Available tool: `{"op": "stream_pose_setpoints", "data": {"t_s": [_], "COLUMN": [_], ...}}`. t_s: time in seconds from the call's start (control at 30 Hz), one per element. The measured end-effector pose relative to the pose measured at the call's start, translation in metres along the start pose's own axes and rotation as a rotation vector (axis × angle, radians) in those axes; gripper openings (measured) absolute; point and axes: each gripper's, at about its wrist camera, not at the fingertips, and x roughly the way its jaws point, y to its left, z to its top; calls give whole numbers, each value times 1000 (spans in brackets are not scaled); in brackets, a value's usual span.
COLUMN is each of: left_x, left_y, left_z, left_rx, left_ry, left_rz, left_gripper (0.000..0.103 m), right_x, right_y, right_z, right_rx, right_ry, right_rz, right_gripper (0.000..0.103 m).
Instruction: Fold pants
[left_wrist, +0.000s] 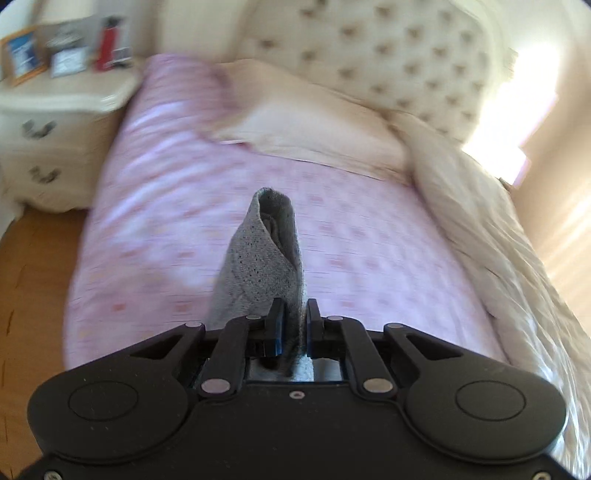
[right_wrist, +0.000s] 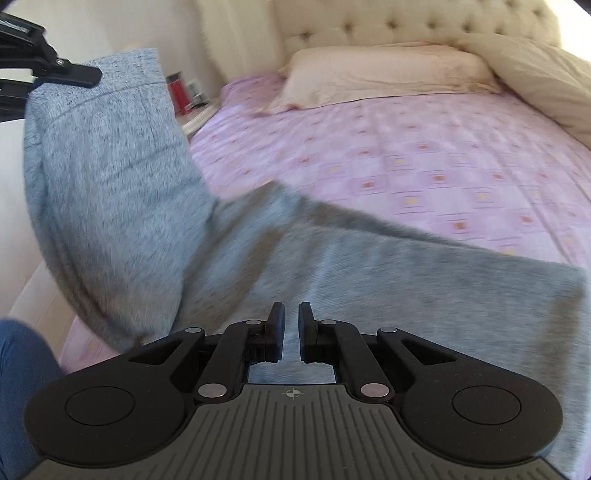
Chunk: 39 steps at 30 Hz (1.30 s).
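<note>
Grey knit pants (left_wrist: 264, 258): left wrist view, fold pinched between jaws of left gripper (left_wrist: 295, 321), raised above pink bedsheet (left_wrist: 369, 229); nightstand (left_wrist: 55, 110) beyond. Right wrist view: pants (right_wrist: 332, 266) draped across bed, one end lifted by left gripper (right_wrist: 79, 75); right gripper (right_wrist: 291, 325) jaws nearly together, holding nothing visible.

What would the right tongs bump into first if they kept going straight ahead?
Probably the grey pants, spread right in front of the right tongs. Behind them lies the pink bedsheet.
</note>
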Motion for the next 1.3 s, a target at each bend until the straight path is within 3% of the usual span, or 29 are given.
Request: {"op": "stream_pose_setpoints", "data": {"t_s": [0.1,0.2,0.33,0.43,0.5,0.57,0.73,0.87,0.97,1.13,1.17,1.2,1.27,1.3], "left_x": [20,50,80,84,83,79,71,64,59,50,47,45,40,38], "left_y": [-50,-91,-125,-118,-105,-87,-35,0,19,23,22,20,13,8], "left_z": [-3,-15,-35,-43,-46,-52,-67,-83,-94,-113,-117,-122,-133,-140], "left_rx": [80,125,186,171,156,150,154,129,119,160,175,192,224,245], "left_ry": [30,81,118,134,136,133,137,165,177,197,199,198,196,195], "left_rz": [-71,-133,-119,-86,-45,5,144,198,218,219,213,208,190,174], "left_gripper": [1,0,1,4,6,6,6,6,6,7,8,8,12,20], "right_x": [-6,-11,-20,-26,-28,-26,-8,16,27,46,48,48,39,30], "right_y": [-21,-44,-69,-83,-93,-100,-104,-101,-92,-78,-74,-70,-60,-53], "right_z": [2,1,-1,0,0,2,8,14,19,38,42,45,54,60], "right_rx": [52,119,204,293,377,459,517,437,369,336,328,307,253,217], "right_ry": [-3,-7,-27,-73,-110,-135,-112,-13,37,107,121,126,117,102], "right_rz": [-48,-84,-118,-77,-11,77,132,118,158,200,204,206,213,223], "right_gripper": [7,7,8,15,32,41,53,53,54,54,43,21,17,16]}}
